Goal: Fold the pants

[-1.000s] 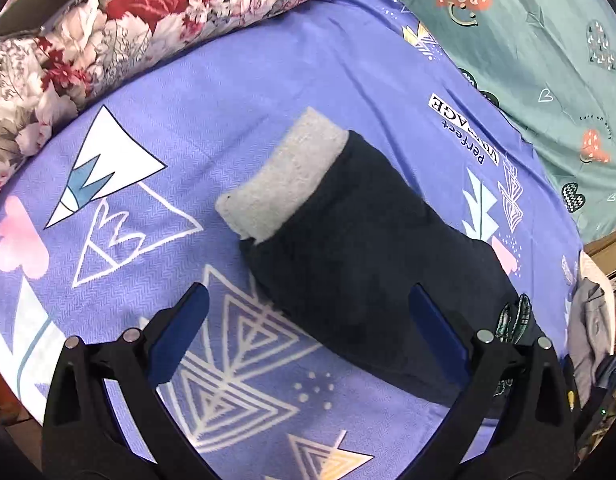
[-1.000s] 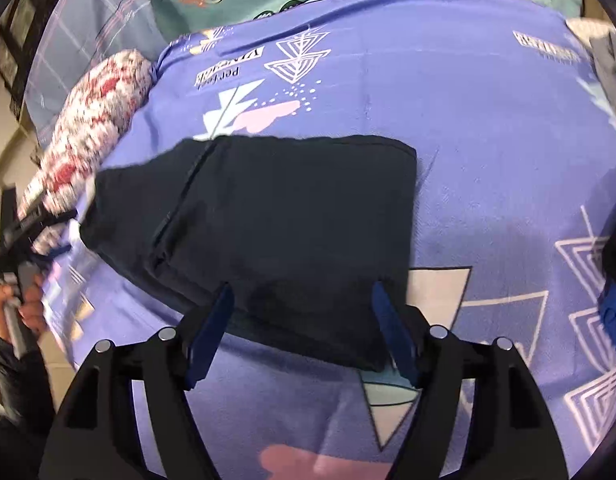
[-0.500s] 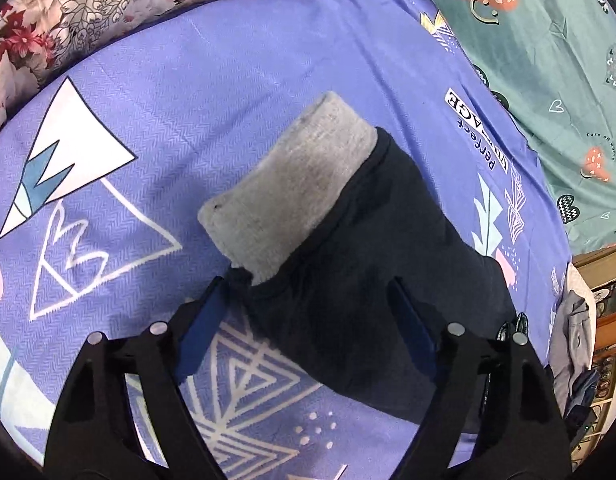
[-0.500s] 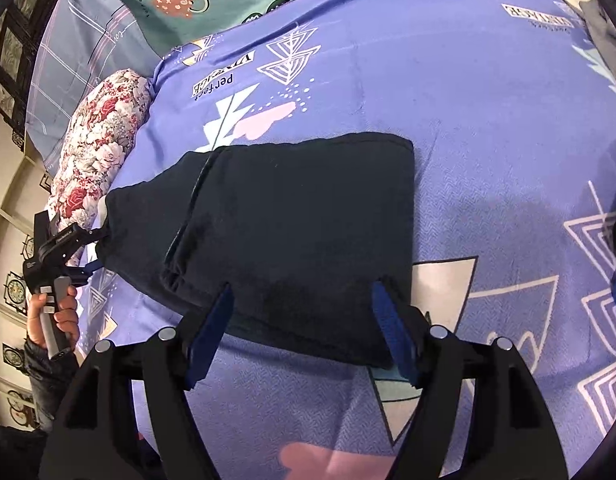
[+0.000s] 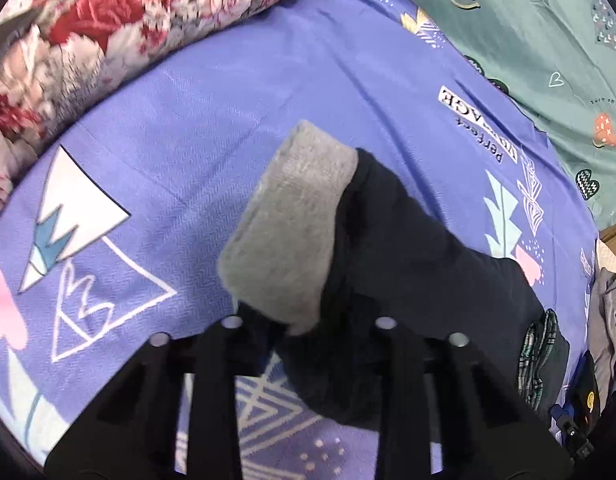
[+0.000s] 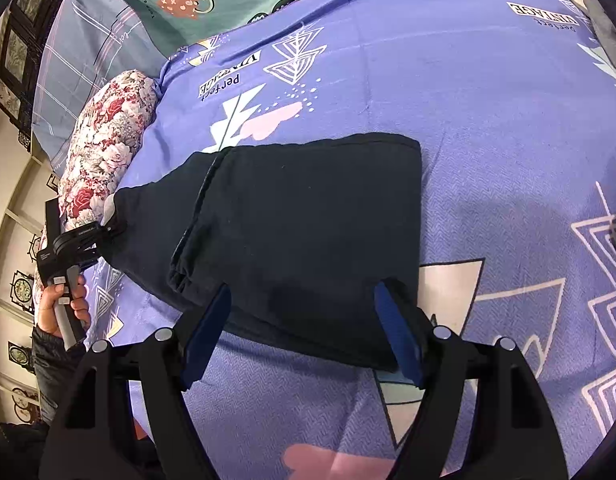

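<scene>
Dark pants (image 6: 308, 232), one pair, left tool (image 5: 308, 344) seemingly clamped on.

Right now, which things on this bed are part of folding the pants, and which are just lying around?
Part of the job:
- dark pants, grey lining turned out at one end
- left gripper, shut on that end
- right gripper, open over the pants' near edge

Just lying about:
- floral pillow
- teal blanket
- clothes pile

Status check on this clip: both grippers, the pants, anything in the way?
Left gripper shut on pants at the grey-lined end. Right gripper open, over the folded near edge. Floral pillow beside the pants, not blocking.
</scene>
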`<state>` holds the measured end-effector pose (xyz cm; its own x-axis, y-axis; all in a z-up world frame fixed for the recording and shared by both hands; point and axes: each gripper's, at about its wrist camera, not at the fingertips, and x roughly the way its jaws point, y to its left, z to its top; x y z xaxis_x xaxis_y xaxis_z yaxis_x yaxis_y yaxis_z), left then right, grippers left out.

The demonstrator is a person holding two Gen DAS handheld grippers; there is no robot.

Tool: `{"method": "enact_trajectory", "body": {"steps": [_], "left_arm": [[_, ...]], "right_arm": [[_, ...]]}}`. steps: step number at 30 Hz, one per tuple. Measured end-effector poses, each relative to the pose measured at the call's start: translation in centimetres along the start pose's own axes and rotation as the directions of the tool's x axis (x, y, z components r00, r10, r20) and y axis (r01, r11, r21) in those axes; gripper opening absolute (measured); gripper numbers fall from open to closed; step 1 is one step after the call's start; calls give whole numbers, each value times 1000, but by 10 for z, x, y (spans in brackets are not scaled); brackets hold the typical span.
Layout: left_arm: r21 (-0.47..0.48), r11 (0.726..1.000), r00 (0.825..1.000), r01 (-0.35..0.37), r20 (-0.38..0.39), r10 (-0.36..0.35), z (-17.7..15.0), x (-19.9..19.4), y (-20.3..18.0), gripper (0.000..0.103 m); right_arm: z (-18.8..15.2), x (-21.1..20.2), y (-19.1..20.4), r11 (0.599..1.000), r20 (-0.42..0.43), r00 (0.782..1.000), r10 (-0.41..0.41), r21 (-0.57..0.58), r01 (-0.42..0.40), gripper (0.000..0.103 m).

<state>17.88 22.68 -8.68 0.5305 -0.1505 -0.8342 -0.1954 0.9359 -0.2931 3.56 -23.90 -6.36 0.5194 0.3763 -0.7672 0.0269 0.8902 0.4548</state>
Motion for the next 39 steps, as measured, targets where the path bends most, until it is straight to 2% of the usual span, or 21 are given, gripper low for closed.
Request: {"method": "enact_trajectory", "body": {"steps": [5,10,13,15,17,19,20,21,22,23,24,25,27,29,31,32,35,36,37,38,39], "left_arm": [[92,993,991,76,100,-86,0,-56,-35,25],[258,946,964,195,125,-233,-14,-97,-101,26],[372,885,945,281,56,-323,-36,-96,-155,27],[417,850,936,321,-3,-352,-50,-86,-184,27],[448,826,933,342,-57,-355,-68,-70,-208,33],[448,807,922,384,-141,-360,-87,-45,-227,34],[441,803,916,401,-184,-357,-96,-31,-235,43],[440,784,899,438,-241,-366,-106,-12,-243,57],[437,753,869,492,-305,-391,-116,1,-248,83],[442,735,854,515,-342,-393,-122,13,-250,82],[473,736,874,485,-295,-387,-127,11,-250,82],[482,728,873,488,-286,-395,-127,7,-251,87],[453,713,844,536,-321,-431,-121,0,-249,91],[397,733,830,553,-345,-439,-112,-4,-242,91],[332,732,797,595,-364,-482,-100,-13,-228,91],[318,735,793,599,-357,-493,-96,-18,-224,91],[276,766,811,581,-271,-518,-74,-38,-191,95],[254,790,828,558,-225,-513,-66,-43,-174,97],[238,813,847,531,-187,-498,-61,-44,-163,98],[225,846,875,483,-141,-462,-56,-45,-152,98],[212,889,914,407,-88,-397,-52,-42,-138,98]], "right_arm": [[-1,-8,-3,1000,23,1000,5,-1,-5,75],[-4,-16,-10,1000,47,999,15,18,-16,75],[-7,-22,-18,999,59,998,14,34,-16,75],[-9,-24,-22,999,63,998,11,43,-13,75],[-12,-27,-26,998,64,998,7,56,-10,75],[-14,-29,-28,999,59,998,-3,52,0,75],[-15,-31,-28,999,58,998,-10,47,7,75],[-15,-33,-28,999,60,998,-20,38,17,75],[-15,-35,-28,999,65,998,-24,30,22,75],[-15,-39,-28,999,73,997,-21,28,19,75],[-15,-41,-29,999,80,997,-16,29,14,75],[-15,-44,-31,1000,89,996,-11,30,8,75],[-13,-45,-33,999,92,996,-11,37,8,75],[-10,-42,-33,999,88,996,7,50,-11,75],[-6,-40,-30,999,85,996,10,45,-14,75],[-4,-40,-28,999,91,996,10,36,-14,75],[5,-39,-20,999,113,993,25,32,-29,85],[8,-37,-17,998,110,993,49,28,-53,85],[11,-33,-13,996,102,991,83,23,-86,85],[14,-29,-8,993,93,989,111,23,-114,88],[17,-24,-3,989,81,986,143,29,-146,89]]}}
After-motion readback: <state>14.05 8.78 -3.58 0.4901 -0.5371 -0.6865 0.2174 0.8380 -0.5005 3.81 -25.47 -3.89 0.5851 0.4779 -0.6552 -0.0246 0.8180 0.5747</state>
